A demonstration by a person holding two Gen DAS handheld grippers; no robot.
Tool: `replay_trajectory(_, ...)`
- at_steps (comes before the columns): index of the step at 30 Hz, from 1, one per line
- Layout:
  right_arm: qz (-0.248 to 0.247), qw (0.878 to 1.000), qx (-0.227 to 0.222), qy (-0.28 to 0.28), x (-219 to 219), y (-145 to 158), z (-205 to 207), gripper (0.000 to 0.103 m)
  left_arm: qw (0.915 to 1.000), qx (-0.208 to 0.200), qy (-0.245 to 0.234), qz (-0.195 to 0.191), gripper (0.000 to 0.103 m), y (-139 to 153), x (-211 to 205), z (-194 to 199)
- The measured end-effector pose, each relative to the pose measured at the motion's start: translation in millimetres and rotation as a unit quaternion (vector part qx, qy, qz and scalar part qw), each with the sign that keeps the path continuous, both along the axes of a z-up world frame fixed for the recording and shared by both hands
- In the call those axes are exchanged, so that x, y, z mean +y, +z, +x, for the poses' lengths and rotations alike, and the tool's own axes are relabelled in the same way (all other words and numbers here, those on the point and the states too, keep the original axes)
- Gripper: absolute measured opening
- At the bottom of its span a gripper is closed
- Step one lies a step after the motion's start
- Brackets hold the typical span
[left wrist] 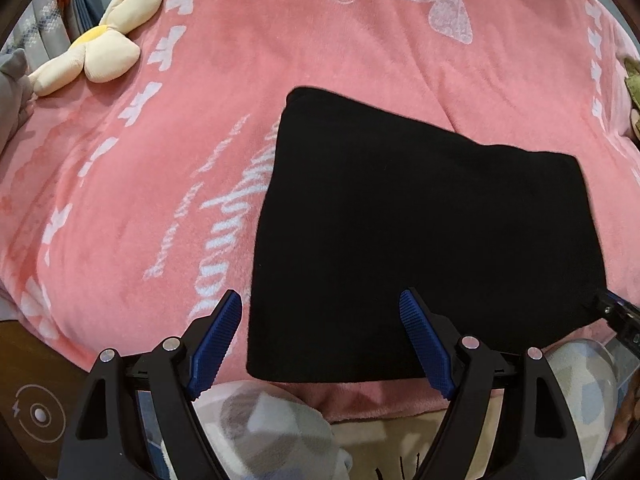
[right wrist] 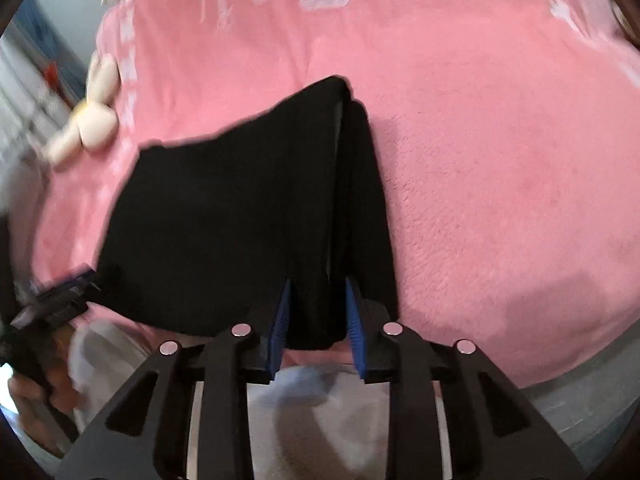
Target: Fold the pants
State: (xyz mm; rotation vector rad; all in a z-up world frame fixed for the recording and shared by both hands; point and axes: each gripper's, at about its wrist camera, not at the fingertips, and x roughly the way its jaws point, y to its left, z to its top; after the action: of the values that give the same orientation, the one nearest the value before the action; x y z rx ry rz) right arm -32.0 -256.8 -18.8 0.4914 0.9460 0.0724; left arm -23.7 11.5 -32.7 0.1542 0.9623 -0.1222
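the black pants [left wrist: 424,236] lie on the pink blanket [left wrist: 168,152] of the bed, already folded into a compact, nearly square packet close to the near edge of the blanket. the cloth looks soft, light and limp – i judge it will sag and slide open if it is lifted by one layer only. so the best hold is on a thick folded edge, through all layers together. in the right wrist view a raised fold runs along the right side of the pants, and the right gripper [right wrist: 318,320] stands at the near end of it, jaws narrow around the cloth; whether the pads really press it i cannot tell. the left gripper [left wrist: 320,340] is wide open, holding nothing, at the near left corner of the pants. beyond the pants, far to the left, lies a cream plush flower [left wrist: 100,40].
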Motion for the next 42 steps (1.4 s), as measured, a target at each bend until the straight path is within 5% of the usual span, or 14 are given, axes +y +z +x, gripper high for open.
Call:
replay_trajectory(3, -0.043, 0.997, -0.052, -0.027, 0, 38, -8, 0.027, 1.0000, -0.001, -0.002, 0.009, 0.079, -2, 0, -1)
replay_trajectory(8, -0.082, 0.991, -0.100, 0.026, 16, 77, 33, 0.026, 1.0000, 0.000, 0.000, 0.008, 0.079, -5, 0, 1)
replay_trajectory(12, -0.125, 0.987, -0.077, 0.068, 25, 60, 92, 0.026, 0.9999, -0.003, -0.002, 0.013, 0.082, -5, -2, 2)
replay_trajectory(16, -0.144, 0.988, -0.023, 0.053, 7, 15, 138, 0.022, 0.9999, -0.004, -0.008, 0.011, 0.085, -6, -1, 6)
replay_trajectory(21, -0.125, 0.989, -0.070, 0.032, 10, 48, 109, 0.023, 0.9997, -0.008, -0.012, 0.017, 0.085, -6, -3, 11)
replay_trajectory(24, -0.155, 0.987, -0.019, 0.033, 9, 11, 110, 0.022, 0.9999, -0.006, -0.011, 0.010, 0.085, -6, -3, 14)
replay_trajectory(29, -0.079, 0.995, -0.064, 0.010, -1, 42, 78, 0.025, 0.9997, -0.009, -0.014, 0.015, 0.085, -6, -4, 15)
replay_trajectory(33, -0.090, 0.996, 0.001, 0.010, -4, 8, 73, 0.022, 0.9998, -0.009, -0.012, 0.011, 0.085, -6, -3, 16)
replay_trajectory(38, -0.049, 0.998, -0.038, -0.011, -4, 36, 48, 0.026, 0.9997, -0.010, -0.016, 0.015, 0.085, -5, -3, 14)
replay_trajectory(42, -0.081, 0.997, 0.011, -0.002, 0, 7, 44, 0.033, 0.9998, -0.009, -0.014, 0.008, 0.085, -5, -5, 12)
